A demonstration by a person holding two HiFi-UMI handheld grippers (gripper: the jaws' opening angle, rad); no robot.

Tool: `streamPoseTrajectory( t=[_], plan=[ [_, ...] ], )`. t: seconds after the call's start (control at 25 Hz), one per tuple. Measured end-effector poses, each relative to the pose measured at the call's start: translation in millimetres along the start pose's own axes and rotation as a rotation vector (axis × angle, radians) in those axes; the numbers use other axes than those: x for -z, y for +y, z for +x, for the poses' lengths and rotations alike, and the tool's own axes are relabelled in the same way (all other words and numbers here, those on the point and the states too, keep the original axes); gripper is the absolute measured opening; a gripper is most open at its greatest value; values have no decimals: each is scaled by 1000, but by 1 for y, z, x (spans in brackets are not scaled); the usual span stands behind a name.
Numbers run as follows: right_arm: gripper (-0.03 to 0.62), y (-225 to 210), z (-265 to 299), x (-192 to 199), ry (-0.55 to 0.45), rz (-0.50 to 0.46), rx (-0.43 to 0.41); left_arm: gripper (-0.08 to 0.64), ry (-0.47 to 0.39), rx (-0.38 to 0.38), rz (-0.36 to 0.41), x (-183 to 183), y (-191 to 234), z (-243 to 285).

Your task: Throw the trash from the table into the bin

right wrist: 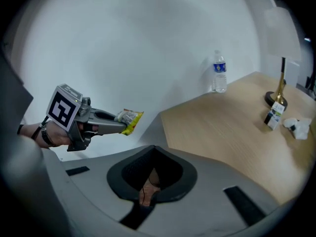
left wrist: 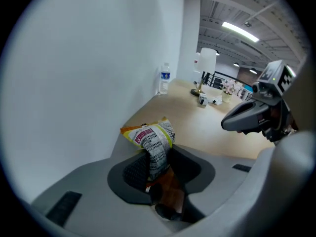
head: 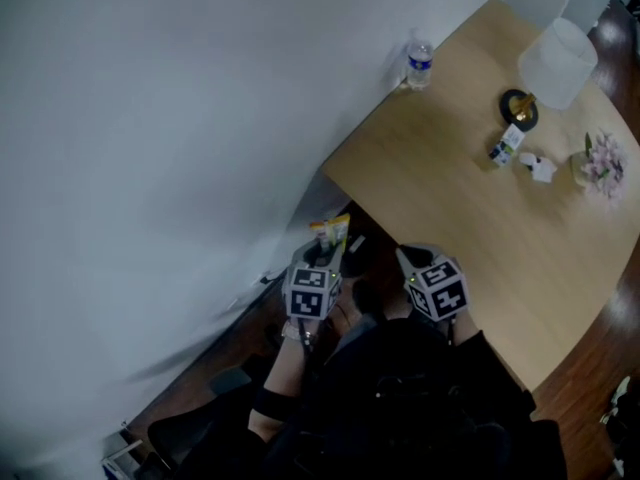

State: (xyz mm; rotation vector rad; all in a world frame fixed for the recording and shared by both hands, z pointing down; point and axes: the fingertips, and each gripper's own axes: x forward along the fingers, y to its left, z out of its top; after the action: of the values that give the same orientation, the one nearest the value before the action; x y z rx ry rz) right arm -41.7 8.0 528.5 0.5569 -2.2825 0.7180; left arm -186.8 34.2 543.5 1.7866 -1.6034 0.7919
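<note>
Snack wrapper (left wrist: 150,137) just beyond table (head: 450,198) edge

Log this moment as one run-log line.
left tongs: shut on wrapper | right tongs: empty | bin: not in view | paper, carton: on table

It looks like an office or studio: strip lights (left wrist: 240,31) run along an open ceiling (left wrist: 222,6). A wooden table (head: 450,193) against a white wall (head: 150,118) bears a lamp (head: 557,63), water bottle (head: 420,63) and flowers (head: 603,160).
</note>
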Motion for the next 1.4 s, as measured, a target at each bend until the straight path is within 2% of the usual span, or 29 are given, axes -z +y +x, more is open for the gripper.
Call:
streamPoseTrajectory(
  t=[0.2, 0.48, 0.68, 1.0, 1.4],
  plan=[
    [8, 42, 21, 7, 37, -62, -42, 132, 22, -25, -64, 51, 20, -19],
    [8, 78, 40, 14, 82, -121, -72, 132, 37, -40, -107, 87, 37, -30],
    [8, 90, 54, 31, 130, -127, -88, 132, 79, -29, -144, 121, 38, -20],
    [8, 95, 84, 77, 255, -88, -119, 132, 214, 1, -215, 194, 38, 38],
    [8, 77, 155, 112, 313, -41, -103, 132, 355, 31, -254, 284, 47, 150]
  ],
)
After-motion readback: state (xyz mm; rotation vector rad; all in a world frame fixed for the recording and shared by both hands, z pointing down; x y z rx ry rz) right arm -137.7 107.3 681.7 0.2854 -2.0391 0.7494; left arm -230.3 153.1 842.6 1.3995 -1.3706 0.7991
